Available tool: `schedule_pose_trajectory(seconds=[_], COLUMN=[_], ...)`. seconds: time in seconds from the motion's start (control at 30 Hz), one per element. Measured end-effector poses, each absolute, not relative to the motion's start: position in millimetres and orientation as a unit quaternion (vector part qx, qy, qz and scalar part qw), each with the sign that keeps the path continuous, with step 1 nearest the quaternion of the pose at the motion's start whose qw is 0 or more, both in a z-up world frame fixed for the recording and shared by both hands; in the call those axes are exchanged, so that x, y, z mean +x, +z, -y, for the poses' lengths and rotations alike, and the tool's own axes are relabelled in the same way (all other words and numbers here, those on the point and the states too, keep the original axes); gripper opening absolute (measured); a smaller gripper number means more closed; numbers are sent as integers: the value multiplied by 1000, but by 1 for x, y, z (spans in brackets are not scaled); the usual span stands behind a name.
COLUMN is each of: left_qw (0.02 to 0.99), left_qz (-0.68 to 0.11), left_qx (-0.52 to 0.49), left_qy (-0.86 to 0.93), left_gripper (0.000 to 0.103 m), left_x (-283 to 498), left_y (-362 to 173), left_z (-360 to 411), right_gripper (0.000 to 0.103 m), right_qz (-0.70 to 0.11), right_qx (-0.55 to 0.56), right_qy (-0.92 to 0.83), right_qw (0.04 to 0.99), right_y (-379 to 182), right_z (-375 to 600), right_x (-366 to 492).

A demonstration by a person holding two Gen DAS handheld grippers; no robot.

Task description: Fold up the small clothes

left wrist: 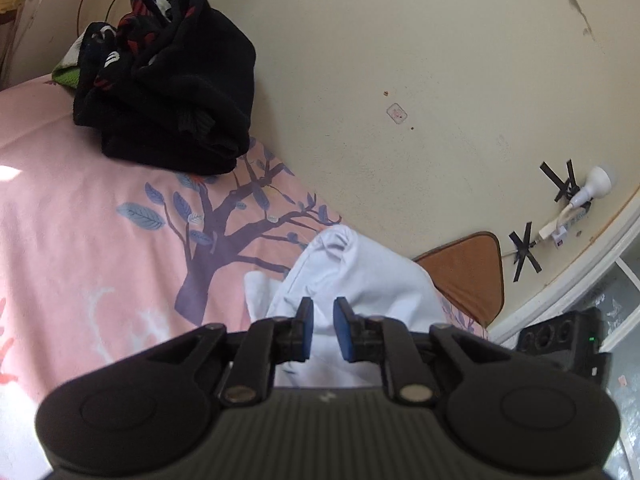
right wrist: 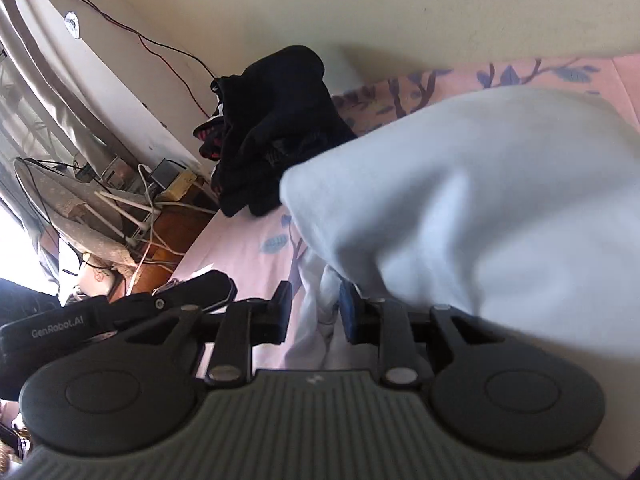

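A white garment [left wrist: 360, 268] lies bunched on the pink tree-print bedsheet [left wrist: 100, 232]. My left gripper [left wrist: 322, 312] is over its near part, jaws a little apart with white cloth showing in the gap between the blue pads [left wrist: 306, 328]. In the right wrist view the white garment [right wrist: 480, 200] fills the right side and drapes over my right gripper [right wrist: 314, 308], whose jaws stand apart with a fold of white cloth between them. A pile of black clothes with red and white print [left wrist: 168, 76] sits at the far end of the bed; it also shows in the right wrist view [right wrist: 276, 128].
A cream wall [left wrist: 400, 60] runs along the bed, with a taped plug and cable [left wrist: 576, 196]. A brown headboard corner [left wrist: 468, 272] is beyond the garment. A wooden side table [right wrist: 172, 216] with cables and a box stands off the bed. The left gripper's body [right wrist: 120, 312] is beside mine.
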State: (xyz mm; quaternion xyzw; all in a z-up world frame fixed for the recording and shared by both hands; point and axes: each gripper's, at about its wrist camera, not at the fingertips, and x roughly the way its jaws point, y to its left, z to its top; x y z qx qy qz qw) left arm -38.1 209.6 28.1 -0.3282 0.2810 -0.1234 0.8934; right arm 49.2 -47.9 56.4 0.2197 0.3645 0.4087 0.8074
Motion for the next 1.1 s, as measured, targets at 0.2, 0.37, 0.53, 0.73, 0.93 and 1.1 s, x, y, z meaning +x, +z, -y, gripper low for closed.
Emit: schedule_pose_trajectory(seconds=[0.2,0.37,0.53,0.73,0.93,1.1], left_qw=[893,897,909,912,891,886], left_qz=[-281,-368,-310,-291,-388,-397], left_qx=[-301,-206,-238,-229,-207,-216], left_qy=[-184,-133,-147,-175,-111,-99], left_gripper=[30,20,28,23,11,6], left_x=[-31,4,-21,8,93,105], left_y=[27,3,29,64,19,-3], left_z=[-171,-134,-159,-150,-132,-142], right_gripper=[32,29,15,23,20,0], right_qz=[-270,-337,-312,-267,-336,-327], right_qx=[196,149,181,163,118,132], right_qy=[366,251,265,313,262,246], right_qw=[869,895,894,897,897,903], right_y=[89,35,44,84,52,24], right_z=[140,153,167,134,105,111], right_x=[1,27,25,45,110,120])
